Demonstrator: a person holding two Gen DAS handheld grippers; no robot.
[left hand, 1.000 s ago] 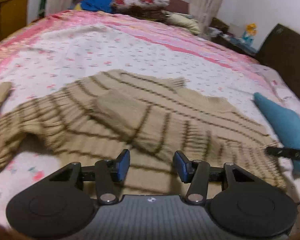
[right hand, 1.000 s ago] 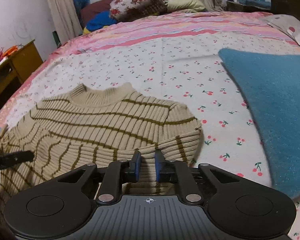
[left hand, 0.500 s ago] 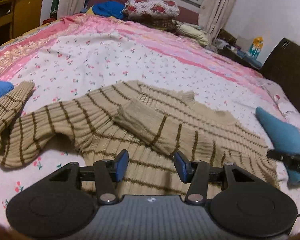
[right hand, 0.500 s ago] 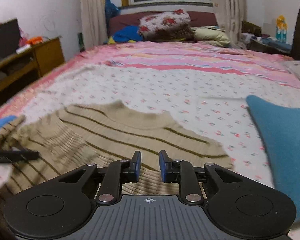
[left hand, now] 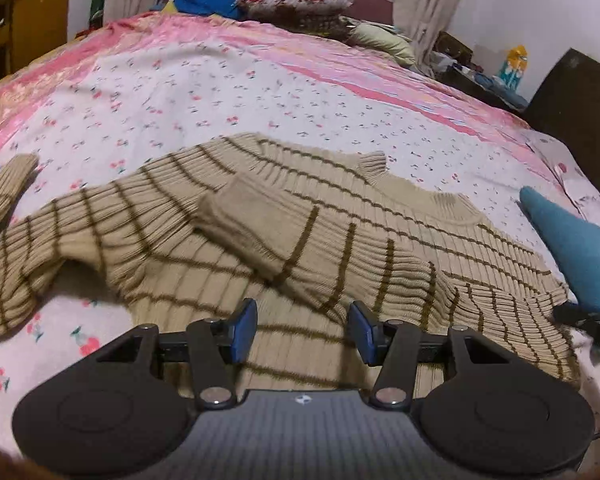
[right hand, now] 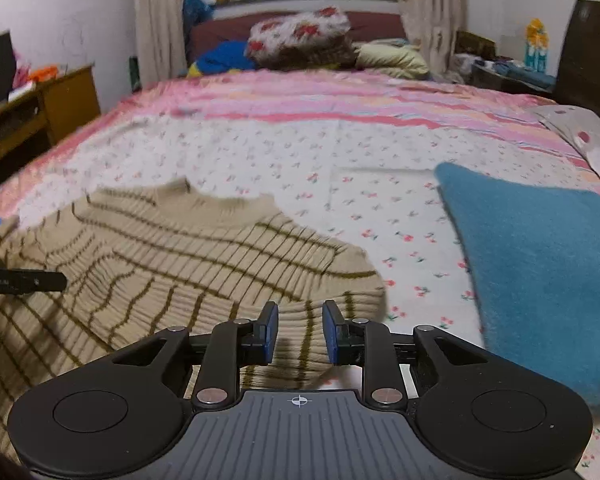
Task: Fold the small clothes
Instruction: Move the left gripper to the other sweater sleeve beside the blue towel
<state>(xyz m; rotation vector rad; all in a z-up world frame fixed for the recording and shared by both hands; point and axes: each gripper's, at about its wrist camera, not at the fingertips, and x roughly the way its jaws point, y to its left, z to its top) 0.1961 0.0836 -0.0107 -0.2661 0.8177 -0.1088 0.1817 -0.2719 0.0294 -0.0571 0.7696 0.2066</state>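
A beige sweater with brown stripes (left hand: 340,216) lies flat on the cherry-print bedsheet (left hand: 204,92). One sleeve (left hand: 260,224) is folded across its body; the other sleeve (left hand: 16,248) trails off to the left. My left gripper (left hand: 302,332) hovers open over the sweater's lower part, nothing between its pads. In the right wrist view the sweater (right hand: 180,264) fills the lower left. My right gripper (right hand: 298,332) sits above the sweater's folded side edge; its jaws are opening, and the pads stand clear of the knit.
A folded blue garment (right hand: 540,264) lies on the bed to the right of the sweater. Pillows and bedding (right hand: 300,40) are piled at the head. A wooden desk (right hand: 40,104) stands left of the bed, a dark headboard (left hand: 572,96) on the right.
My right gripper's jaws have parted from shut, and it has backed off a little from the sweater's folded edge. The left gripper stays open over the sweater.
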